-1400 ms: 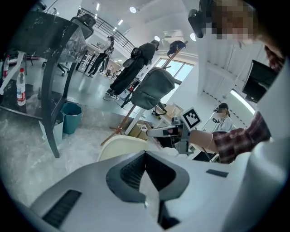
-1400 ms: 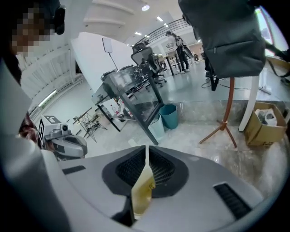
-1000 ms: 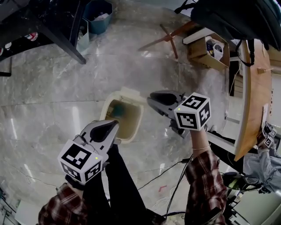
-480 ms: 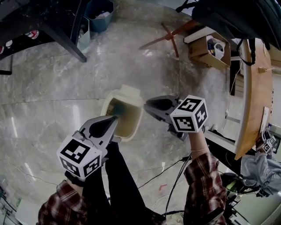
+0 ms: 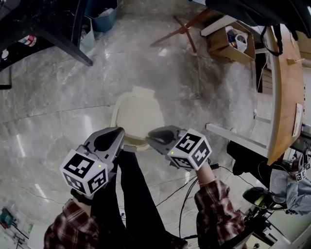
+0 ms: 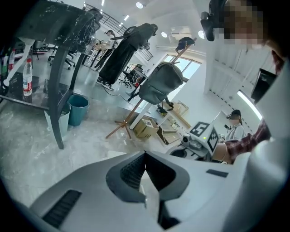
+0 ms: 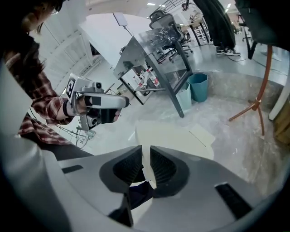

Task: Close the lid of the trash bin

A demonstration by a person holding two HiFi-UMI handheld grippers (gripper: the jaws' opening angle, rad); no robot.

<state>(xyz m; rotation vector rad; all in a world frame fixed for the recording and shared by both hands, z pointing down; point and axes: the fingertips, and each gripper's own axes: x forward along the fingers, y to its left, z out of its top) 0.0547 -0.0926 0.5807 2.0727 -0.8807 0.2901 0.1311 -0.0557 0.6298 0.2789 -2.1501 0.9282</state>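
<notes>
The cream trash bin point(image 5: 138, 115) stands on the marble floor just ahead of the person's legs, its flat lid point(image 7: 168, 135) lying down over the opening. My left gripper point(image 5: 117, 132) hovers at the bin's near left edge, jaws shut on nothing. My right gripper point(image 5: 149, 138) is at the near right edge, jaws together with only a thin slit and nothing between them. In the left gripper view the left gripper point(image 6: 145, 156) points past the bin toward the other gripper. The right gripper point(image 7: 146, 156) looks straight over the lid.
A teal bin point(image 5: 100, 9) and black table legs point(image 5: 73, 48) stand far left. Wooden coat-stand legs point(image 5: 181, 32) and a cardboard box point(image 5: 228, 43) lie beyond the bin. A wooden tabletop point(image 5: 284, 82) runs along the right. Cables point(image 5: 192, 192) trail on the floor near the person's feet.
The bin's lid, open before with the inside showing, now lies shut. Both grippers have drawn back toward the bin's near edge, the right one lower and leftward.
</notes>
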